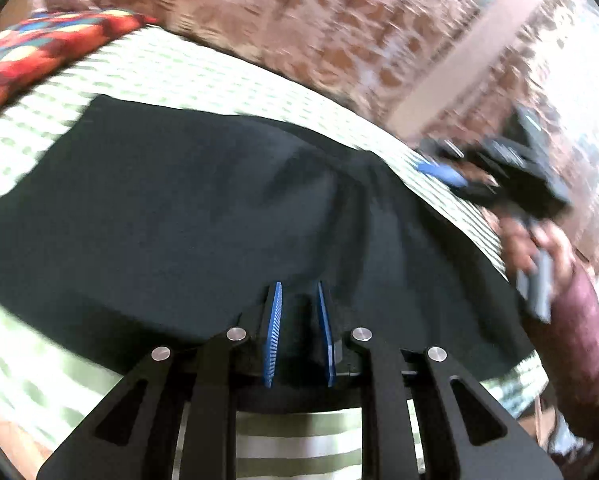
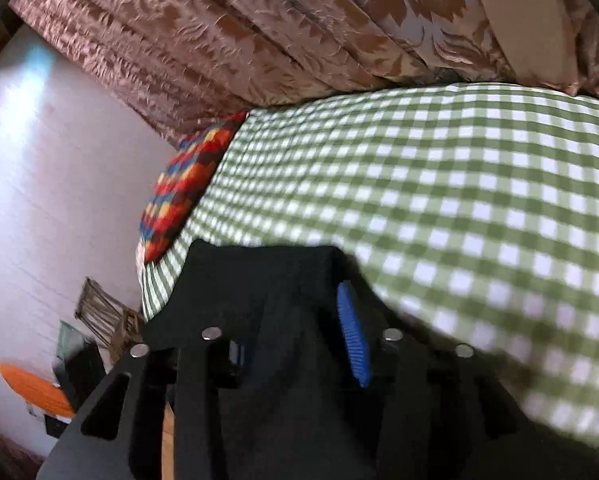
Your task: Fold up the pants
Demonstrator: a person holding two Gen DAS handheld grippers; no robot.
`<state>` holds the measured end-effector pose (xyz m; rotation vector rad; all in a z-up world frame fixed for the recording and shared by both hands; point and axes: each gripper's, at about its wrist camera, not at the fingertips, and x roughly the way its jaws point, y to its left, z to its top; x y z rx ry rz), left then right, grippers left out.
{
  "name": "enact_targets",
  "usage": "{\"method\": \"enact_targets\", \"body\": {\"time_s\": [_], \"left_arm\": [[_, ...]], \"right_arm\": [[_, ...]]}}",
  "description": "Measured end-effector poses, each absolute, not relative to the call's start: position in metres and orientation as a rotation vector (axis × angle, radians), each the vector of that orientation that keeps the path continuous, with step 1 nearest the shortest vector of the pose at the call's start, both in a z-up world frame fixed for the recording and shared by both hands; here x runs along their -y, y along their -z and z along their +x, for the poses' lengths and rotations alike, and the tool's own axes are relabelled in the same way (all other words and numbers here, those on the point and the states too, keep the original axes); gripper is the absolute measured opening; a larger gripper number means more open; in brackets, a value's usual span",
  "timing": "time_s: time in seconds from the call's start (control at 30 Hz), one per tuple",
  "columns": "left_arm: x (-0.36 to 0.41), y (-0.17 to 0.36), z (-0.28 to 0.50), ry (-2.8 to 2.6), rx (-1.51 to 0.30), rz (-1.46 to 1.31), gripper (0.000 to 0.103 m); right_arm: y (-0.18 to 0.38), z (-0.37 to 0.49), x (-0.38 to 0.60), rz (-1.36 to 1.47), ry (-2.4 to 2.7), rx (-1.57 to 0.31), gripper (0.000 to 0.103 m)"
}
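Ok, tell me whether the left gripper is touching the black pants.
Touching. The left wrist view shows the left gripper with black pants fabric pinched between its blue pads at the near edge of the garment.

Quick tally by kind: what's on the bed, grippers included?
Black pants: 1
Multicoloured pillow: 1
Green checked bedsheet: 1
Grippers: 2, the left gripper and the right gripper
Total: 5
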<state>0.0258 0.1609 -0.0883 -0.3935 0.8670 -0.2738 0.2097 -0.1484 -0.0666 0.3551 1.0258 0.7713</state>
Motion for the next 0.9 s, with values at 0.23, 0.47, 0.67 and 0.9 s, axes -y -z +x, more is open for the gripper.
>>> {"method": "enact_targets", "body": {"time_s": [0.23,0.47,0.67,0.9], "left_arm": [[-0.202,0.089,0.029,0.014,-0.883,-0.381,0.017],[-0.216,0.099,0.028,-0.054,-0.894,-0.395,0.017],[-0.25,0.079,0.011,-0.103,-0.844,-0.556,0.017],[-0.319,0.062,-0.033,-0.28,-0.709,-0.703,0.059]], "right_arm": [[0.091,0.174,0.161,0.22,-0.562,-1.066,0.029],[0.116,0.155,0.157,0.028,-0.368,-0.987,0.001],[0.093,0.126,0.165,0.083,-0.414,-0.921,0.057],[0.084,0.067,0.179,0.184,-0.493,-0.872,0.093]]}}
